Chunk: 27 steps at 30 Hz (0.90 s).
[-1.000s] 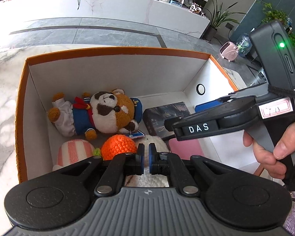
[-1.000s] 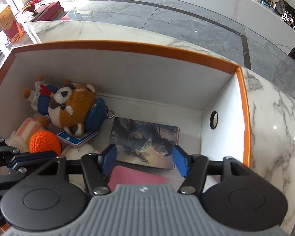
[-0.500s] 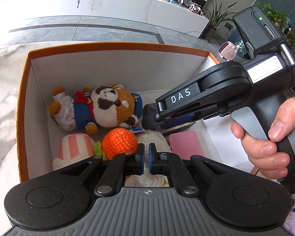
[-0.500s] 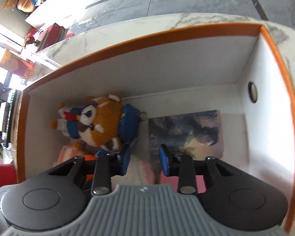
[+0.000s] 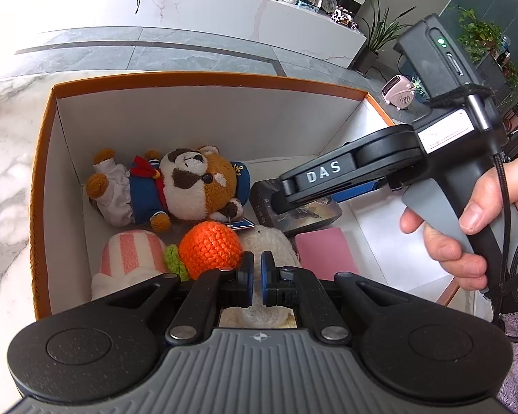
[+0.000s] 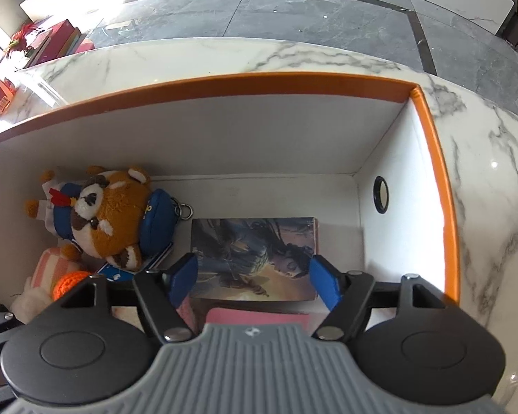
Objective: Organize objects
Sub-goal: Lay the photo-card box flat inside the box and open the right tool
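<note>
An orange-rimmed white box (image 5: 207,79) (image 6: 224,82) stands on a marble top. Inside lie a brown plush animal in a sailor suit (image 5: 190,186) (image 6: 110,224), an orange crocheted ball (image 5: 210,245), a pink-striped plush (image 5: 131,252), a white plush (image 5: 269,238), a dark picture box (image 6: 252,255) and a flat pink pad (image 5: 324,248). My left gripper (image 5: 255,277) hovers shut and empty over the white plush. My right gripper (image 6: 253,277) points steeply down over the picture box. Its jaws are opening, wide apart, with nothing pressed between them.
A hand (image 5: 466,227) holds the right tool at the box's right side. The box's right wall has a round black hole (image 6: 380,194). Marble top (image 6: 483,207) surrounds the box. Grey floor, a white counter and plants lie beyond.
The right gripper's jaws narrowed nearly shut, then spread wide again, and the tool rolled and shifted over the picture box. The left gripper stayed shut and still.
</note>
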Available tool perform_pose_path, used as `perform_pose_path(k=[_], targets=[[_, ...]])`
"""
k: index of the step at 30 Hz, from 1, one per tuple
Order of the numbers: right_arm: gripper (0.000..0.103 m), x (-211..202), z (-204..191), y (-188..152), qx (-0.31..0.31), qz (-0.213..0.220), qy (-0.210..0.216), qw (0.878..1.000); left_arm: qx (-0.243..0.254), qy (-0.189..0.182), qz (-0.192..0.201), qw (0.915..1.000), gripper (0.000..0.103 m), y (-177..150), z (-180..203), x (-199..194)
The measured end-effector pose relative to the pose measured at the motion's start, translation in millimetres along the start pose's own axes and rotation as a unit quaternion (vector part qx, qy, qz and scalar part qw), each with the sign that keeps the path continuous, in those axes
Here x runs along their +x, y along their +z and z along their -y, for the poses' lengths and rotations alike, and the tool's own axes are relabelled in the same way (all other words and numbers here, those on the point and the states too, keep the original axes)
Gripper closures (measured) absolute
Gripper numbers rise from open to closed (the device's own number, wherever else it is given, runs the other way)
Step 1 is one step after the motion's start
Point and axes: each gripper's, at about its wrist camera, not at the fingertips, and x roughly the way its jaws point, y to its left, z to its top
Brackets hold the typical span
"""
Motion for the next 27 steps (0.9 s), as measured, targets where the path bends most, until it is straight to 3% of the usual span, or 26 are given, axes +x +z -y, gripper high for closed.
perform_pose_path(k=[5,10,20,27], targets=[[0.021,2.7,-9.0,-4.0,-0.002,-0.003,-0.053,0.999,-0.001,-0.001,0.0,1.0,0.098,-0.3,0.4,0.1],[0.014,8.5,-7.4,-3.0,0.015,-0.013,-0.057,0.998,-0.005,-0.006,0.003,1.0,0.098,-1.7,-0.6,-0.5],[0.013,1.3,11.5,-7.5,0.077,-0.008,0.023,0.997,-0.008,-0.011,0.004,0.9999,0.098,-2.6,-0.9,-0.9],[0.014,-10.0,12.6,-14.2,0.038,-0.018,0.037,0.998,-0.004,-0.006,0.005,1.0,0.098,-2.7,8.8,-1.6]])
